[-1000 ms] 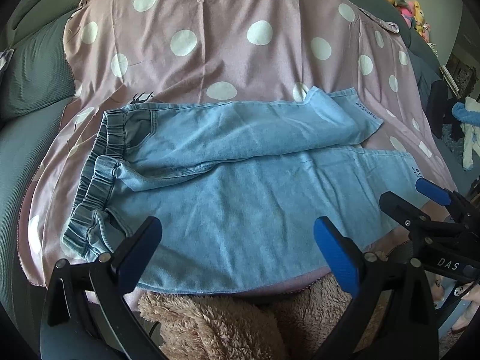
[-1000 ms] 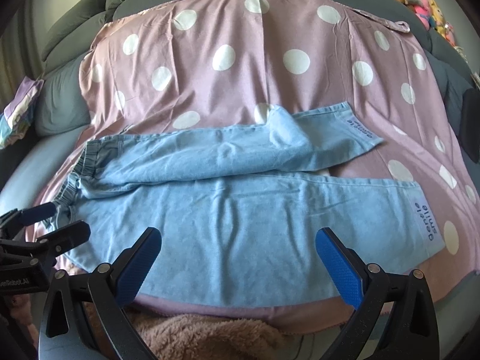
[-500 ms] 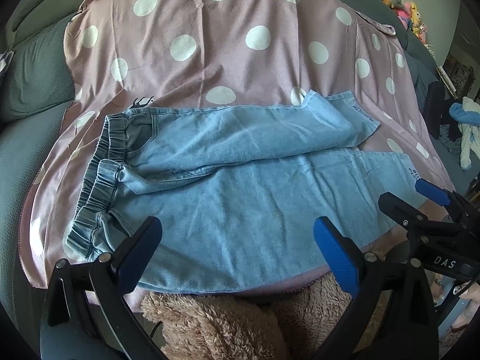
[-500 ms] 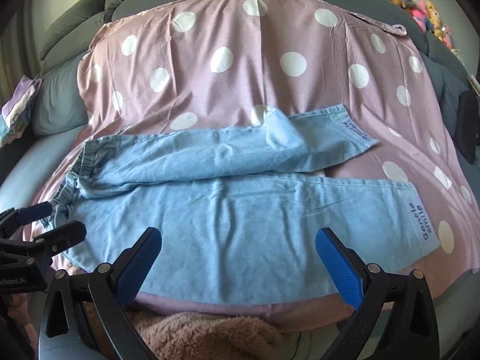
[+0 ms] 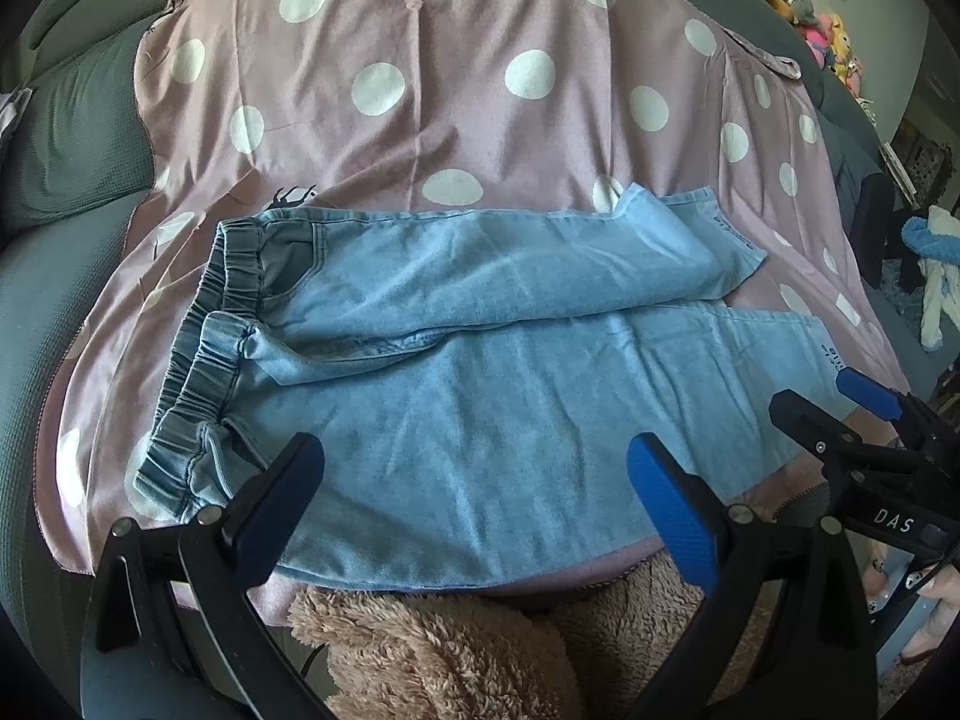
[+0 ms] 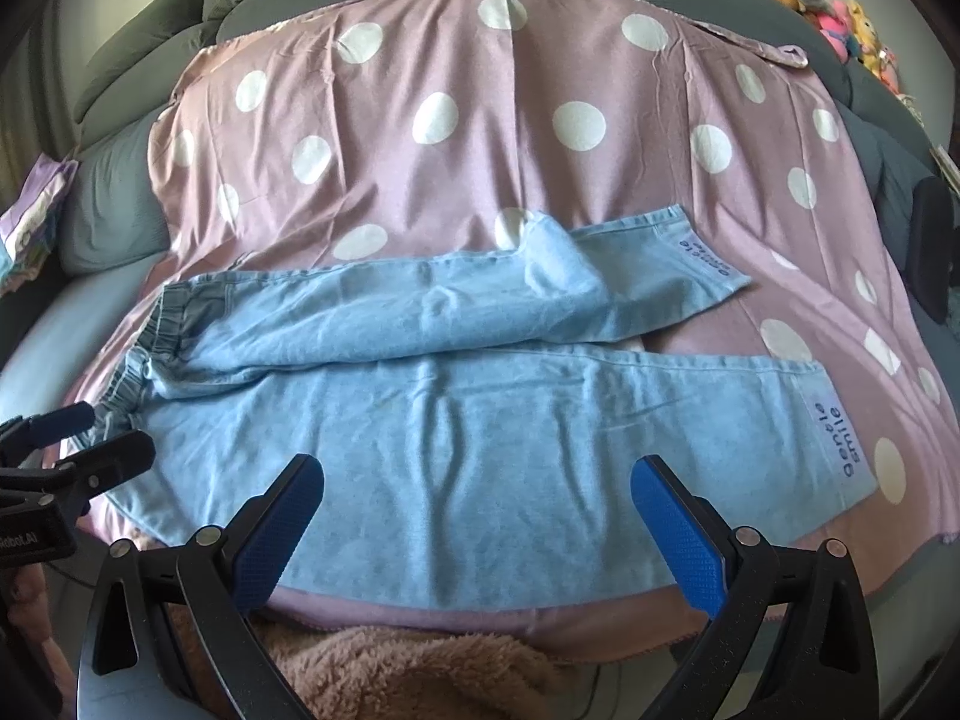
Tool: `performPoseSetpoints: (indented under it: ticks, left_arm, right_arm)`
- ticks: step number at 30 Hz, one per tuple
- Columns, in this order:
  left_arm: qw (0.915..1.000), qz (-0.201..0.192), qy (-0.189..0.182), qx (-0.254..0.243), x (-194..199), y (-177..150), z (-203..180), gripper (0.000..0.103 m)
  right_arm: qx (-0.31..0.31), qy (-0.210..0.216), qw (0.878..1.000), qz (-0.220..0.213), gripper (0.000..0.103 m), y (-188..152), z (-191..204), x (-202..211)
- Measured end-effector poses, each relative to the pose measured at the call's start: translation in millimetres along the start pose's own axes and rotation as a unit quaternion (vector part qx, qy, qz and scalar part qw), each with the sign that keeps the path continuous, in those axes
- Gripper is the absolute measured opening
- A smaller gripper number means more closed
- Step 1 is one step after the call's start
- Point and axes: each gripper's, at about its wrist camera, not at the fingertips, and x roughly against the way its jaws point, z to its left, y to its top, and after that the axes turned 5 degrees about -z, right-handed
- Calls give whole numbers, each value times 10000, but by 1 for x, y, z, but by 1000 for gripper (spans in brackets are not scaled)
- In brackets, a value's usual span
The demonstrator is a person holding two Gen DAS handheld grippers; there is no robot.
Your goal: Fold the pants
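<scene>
Light blue denim pants (image 5: 456, 372) lie spread on a pink polka-dot sheet (image 5: 420, 96), elastic waistband (image 5: 204, 354) at the left, both legs running right. The far leg's cuff (image 6: 702, 258) is partly folded over. The near leg's cuff (image 6: 834, 438) reads "gentle smile". My left gripper (image 5: 474, 492) is open and empty, above the near edge of the pants by the waist half. My right gripper (image 6: 474, 510) is open and empty, above the near leg's middle. Each gripper shows in the other's view, the right one (image 5: 840, 414) at the right and the left one (image 6: 78, 438) at the left.
A tan fluffy blanket (image 5: 444, 648) lies at the near edge below the sheet. The sheet covers a grey-green sofa (image 5: 66, 120) with cushions at the left. Stuffed toys (image 6: 852, 18) sit at the far right. A dark chair (image 6: 930, 252) stands at the right.
Both grippers have drifted slightly, so the pants sit a little lower in the views. The pants have not moved and both grippers stay open.
</scene>
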Motion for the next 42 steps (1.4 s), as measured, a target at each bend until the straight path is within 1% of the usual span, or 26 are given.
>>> performPoseSetpoints:
  ticks: [12,16,24,34,37,42]
  left_arm:
    - [9999,42,-130,15,-5,2,1,101]
    - [9998,59,-190,42,-6,1,2,99]
    - [9997,119,-156,140,-7,1,6,97]
    - [9996,156,-212,86,-9,1,2,96]
    - [9996,168,-213,45,-10,1,1,92]
    - [9995,192,-251,15,-11,2,-1,92]
  right_arm:
    - [-92,-100,9999,20,102,1,-6,-2]
    - [-111,-138,9998,29,102,1,-7,-2]
    - [-198,-147,9997,53,102,-1,-12,-3]
    - [-279,-156,9994,115,102,-3,-17,-6]
    - [-298,-156,9994,112,102,-4,-18,-6]
    - [-365,-144,9991,138,102,-6,-21,-9]
